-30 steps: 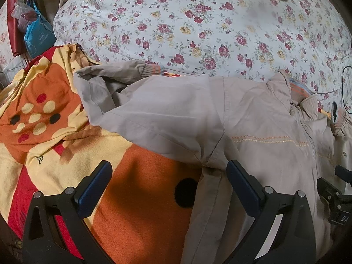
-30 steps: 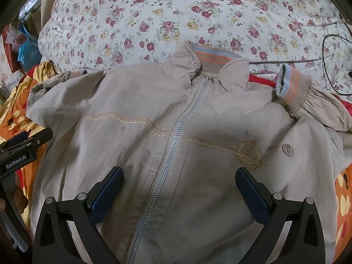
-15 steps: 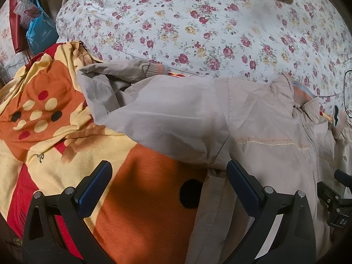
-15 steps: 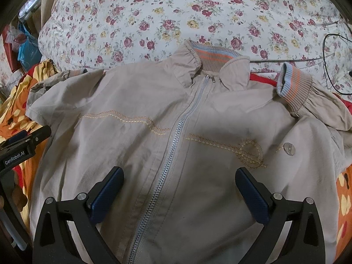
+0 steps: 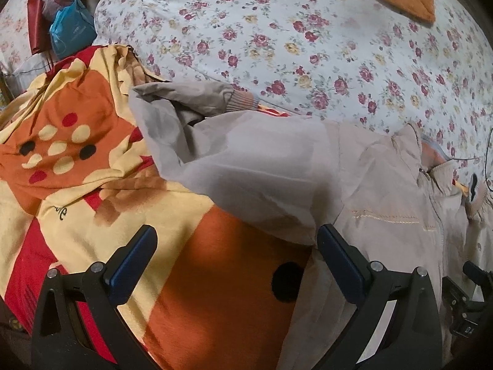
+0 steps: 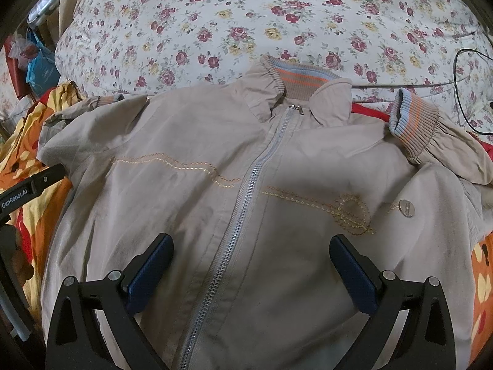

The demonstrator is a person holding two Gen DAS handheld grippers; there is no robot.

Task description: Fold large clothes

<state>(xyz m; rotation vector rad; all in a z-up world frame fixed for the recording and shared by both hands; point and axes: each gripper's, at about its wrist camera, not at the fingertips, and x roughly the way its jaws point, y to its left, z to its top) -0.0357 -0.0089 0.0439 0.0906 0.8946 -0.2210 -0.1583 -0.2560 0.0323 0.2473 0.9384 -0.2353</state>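
A beige zip-up jacket lies front up on the bed, zipper closed, collar pointing away from me. One sleeve with a striped ribbed cuff is bent over its right shoulder. In the left wrist view the other sleeve spreads out to the left, its cuff near the floral bedding. My right gripper hovers open over the jacket's lower front, astride the zipper. My left gripper hangs open above the orange blanket, beside the sleeve's underarm. Neither holds anything.
The floral duvet rises behind the jacket. A patterned orange, yellow and red blanket covers the left side. Blue and red bags hang at the far left. A black cable runs at the right edge.
The left wrist view has shifted a little: the sleeve and jacket now sit lower and further right in the frame. The right wrist view is nearly the same. Both grippers stay open.
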